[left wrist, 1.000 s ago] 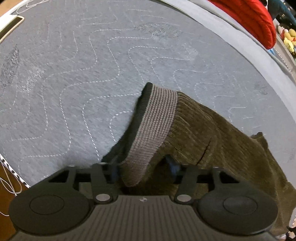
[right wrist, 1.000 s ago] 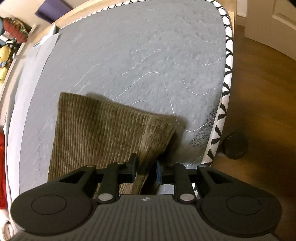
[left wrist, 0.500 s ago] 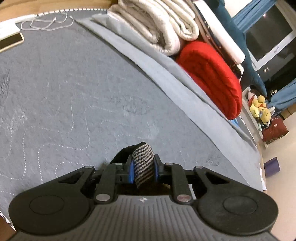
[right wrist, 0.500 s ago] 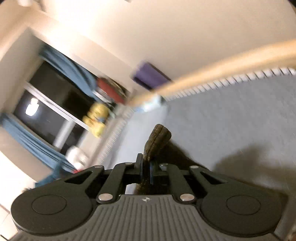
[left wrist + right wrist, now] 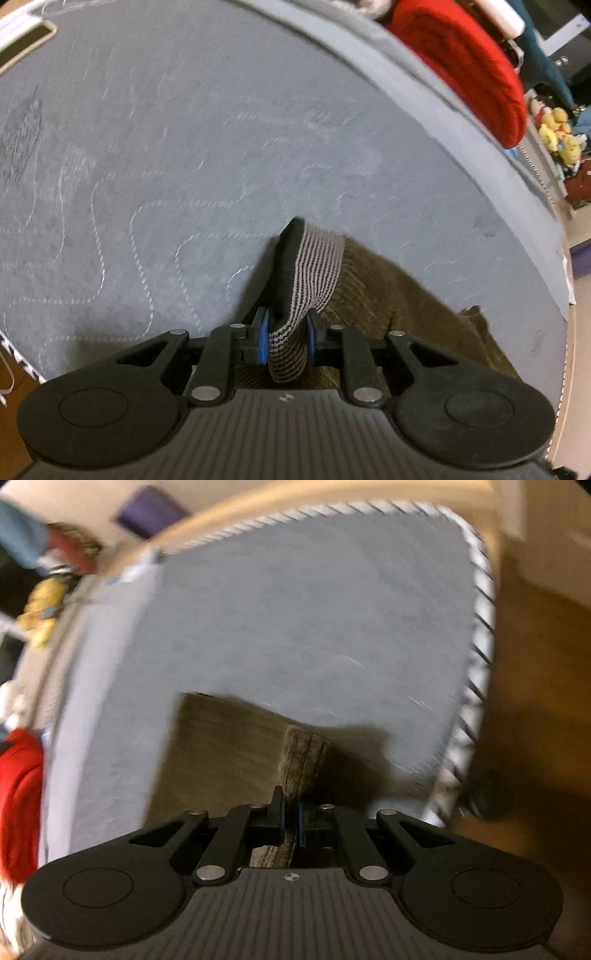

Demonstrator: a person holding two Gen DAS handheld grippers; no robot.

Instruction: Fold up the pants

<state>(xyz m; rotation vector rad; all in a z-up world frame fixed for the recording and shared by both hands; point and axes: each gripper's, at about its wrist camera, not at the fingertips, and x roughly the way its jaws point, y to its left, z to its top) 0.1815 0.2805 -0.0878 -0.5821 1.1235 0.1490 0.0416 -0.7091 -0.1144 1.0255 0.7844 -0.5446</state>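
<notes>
Olive-brown corduroy pants (image 5: 391,295) lie on a grey quilted bed cover (image 5: 184,147). Their ribbed grey waistband (image 5: 314,266) rises off the cover, pinched between the blue pads of my left gripper (image 5: 286,339), which is shut on it. In the right wrist view, the pants (image 5: 221,753) spread flat to the left, and a bunched corduroy edge (image 5: 301,757) sticks up from my right gripper (image 5: 291,825), shut tight on that fold. This view is motion-blurred.
A red cushion (image 5: 472,62) and yellow plush toys (image 5: 557,136) sit past the bed's far side. A phone (image 5: 26,40) lies at the cover's top-left corner. The bed's patterned edge (image 5: 476,672) drops to wooden floor (image 5: 535,664) on the right.
Both grippers closed on the pants, the left on the waistband and the right on a corduroy edge, and lifted the fabric off the cover. Both views swung up, then tilted back down.
</notes>
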